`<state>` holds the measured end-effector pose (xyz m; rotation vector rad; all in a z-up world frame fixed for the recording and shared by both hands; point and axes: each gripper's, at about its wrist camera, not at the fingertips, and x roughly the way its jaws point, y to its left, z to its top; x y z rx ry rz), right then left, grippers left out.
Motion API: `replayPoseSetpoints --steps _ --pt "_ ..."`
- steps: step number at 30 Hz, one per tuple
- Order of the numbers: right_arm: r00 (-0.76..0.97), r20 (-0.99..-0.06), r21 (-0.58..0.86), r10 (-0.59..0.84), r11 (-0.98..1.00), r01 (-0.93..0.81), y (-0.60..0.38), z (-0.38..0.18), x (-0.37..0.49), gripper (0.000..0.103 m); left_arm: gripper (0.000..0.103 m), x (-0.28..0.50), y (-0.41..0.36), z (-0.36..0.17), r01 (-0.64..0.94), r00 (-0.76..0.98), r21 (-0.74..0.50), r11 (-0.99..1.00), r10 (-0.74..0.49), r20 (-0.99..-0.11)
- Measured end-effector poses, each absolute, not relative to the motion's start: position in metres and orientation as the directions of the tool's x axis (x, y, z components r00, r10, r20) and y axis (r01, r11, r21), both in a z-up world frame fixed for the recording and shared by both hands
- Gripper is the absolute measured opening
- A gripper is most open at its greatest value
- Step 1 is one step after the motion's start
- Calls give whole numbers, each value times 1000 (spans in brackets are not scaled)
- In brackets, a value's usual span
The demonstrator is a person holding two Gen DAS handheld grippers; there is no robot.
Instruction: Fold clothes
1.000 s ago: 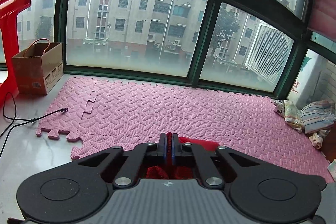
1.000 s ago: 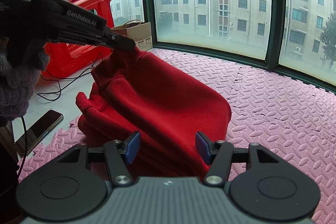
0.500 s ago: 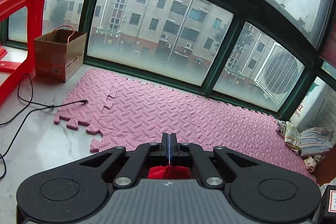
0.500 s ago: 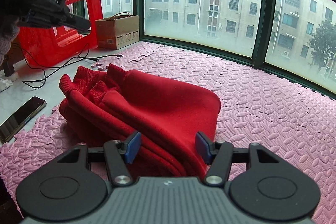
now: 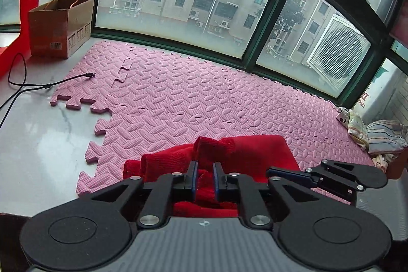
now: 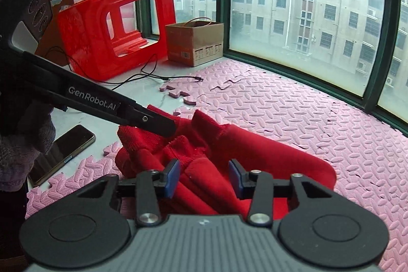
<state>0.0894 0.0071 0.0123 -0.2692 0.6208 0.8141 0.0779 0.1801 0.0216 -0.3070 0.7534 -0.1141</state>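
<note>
At the mat's left edge, on the bare white ledge, a phone [image 6: 61, 153] lies face up. Above it the left gripper [image 6: 168, 128] bears the lettering "GenRobot.AI"; its jaws are opening, a narrow gap between them with a ridge of the red garment [image 6: 255, 165] in it. Behind, near the window, stands a cardboard box [image 6: 195, 42] with a barcode label and cord handles; its inside is hidden. The garment lies bunched on the pink foam mat [image 6: 306, 108] near its left edge. The right gripper [image 6: 204, 177] is closing, jaws part open, a fold between them not yet pinched.
</note>
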Motion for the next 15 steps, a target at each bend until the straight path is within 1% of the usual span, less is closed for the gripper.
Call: replayPoseSetpoints --steps 2,4,6,8,9,12,15 --pt "484 -646 20 590 648 -762 19 5 94 41 14 75 185 16 -27 721 -316 948 -200 -663" --pt "463 -668 31 582 644 -764 28 -2 97 37 14 72 191 12 -44 718 -324 945 -195 -668" --pt "453 -676 44 581 645 -762 29 -6 100 30 16 68 197 8 -64 724 -343 937 -193 -662" --pt "448 -674 77 587 659 -748 26 -7 103 20 27 64 203 6 -81 733 -361 929 -189 -653" --pt "456 -665 86 591 667 -740 24 -5 103 16 29 63 205 5 -87 738 -366 926 -187 -648" --pt "474 -630 132 616 686 -716 14 4 104 13 30 63 212 2 -104 748 -387 916 -184 -637" --pt "489 -582 185 650 692 -698 5 20 104 12 27 66 220 0 -123 754 -412 903 -185 -630"
